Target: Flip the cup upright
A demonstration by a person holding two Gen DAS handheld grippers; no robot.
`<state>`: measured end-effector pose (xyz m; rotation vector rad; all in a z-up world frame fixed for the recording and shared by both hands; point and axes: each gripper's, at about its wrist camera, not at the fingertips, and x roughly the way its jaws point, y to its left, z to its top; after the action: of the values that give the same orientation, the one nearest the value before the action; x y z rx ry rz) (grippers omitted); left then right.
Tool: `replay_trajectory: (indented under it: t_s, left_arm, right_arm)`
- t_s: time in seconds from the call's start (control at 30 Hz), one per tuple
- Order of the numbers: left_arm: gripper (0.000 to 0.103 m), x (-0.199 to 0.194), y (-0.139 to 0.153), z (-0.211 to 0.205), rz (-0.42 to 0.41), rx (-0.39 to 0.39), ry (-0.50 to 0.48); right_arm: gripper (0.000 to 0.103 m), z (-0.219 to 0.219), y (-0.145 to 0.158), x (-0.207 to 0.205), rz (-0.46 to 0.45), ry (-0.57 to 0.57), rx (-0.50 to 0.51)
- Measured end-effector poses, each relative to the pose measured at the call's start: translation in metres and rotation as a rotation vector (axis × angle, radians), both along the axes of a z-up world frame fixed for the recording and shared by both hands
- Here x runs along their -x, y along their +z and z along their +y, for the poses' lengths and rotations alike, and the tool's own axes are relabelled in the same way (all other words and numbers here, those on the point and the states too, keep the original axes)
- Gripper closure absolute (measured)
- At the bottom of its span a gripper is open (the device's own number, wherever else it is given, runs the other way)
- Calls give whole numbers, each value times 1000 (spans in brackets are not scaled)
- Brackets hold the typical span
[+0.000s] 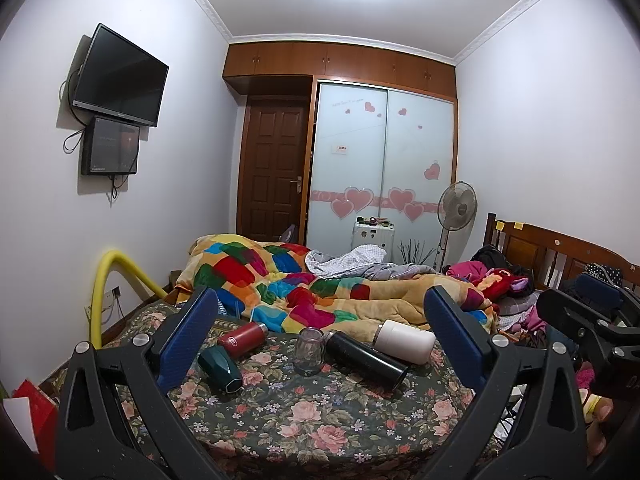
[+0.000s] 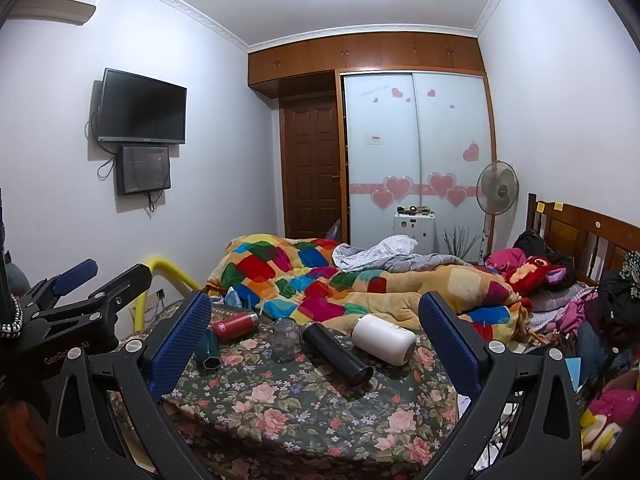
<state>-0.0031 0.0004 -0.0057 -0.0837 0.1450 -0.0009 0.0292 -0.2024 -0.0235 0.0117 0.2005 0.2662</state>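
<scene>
A clear glass cup (image 1: 309,350) stands upside down on the floral bedsheet (image 1: 320,420), between a red bottle (image 1: 243,338) and a black flask (image 1: 366,360), both lying down. It also shows in the right wrist view (image 2: 286,339). A green cup (image 1: 220,368) and a white cup (image 1: 406,340) lie on their sides. My left gripper (image 1: 320,332) is open and empty, short of the cups. My right gripper (image 2: 316,328) is open and empty too, at a similar distance.
A colourful patchwork quilt (image 1: 304,284) is piled behind the cups. Clothes and plush toys (image 1: 504,280) lie at the right by the wooden headboard (image 1: 560,252). A yellow tube (image 1: 104,280) curves at the left bed edge. The other gripper shows at each view's side.
</scene>
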Motion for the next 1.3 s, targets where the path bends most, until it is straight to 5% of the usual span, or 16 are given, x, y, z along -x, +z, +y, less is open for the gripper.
replay_trajectory:
  t_s: [0.97, 1.3]
  left_arm:
    - [0, -8, -8, 8, 17, 17, 14]
    - [0, -69, -44, 29, 167, 64, 57]
  right_arm:
    - [0, 1, -3, -12, 18, -9, 20]
    - [0, -4, -33, -59, 142, -57, 66]
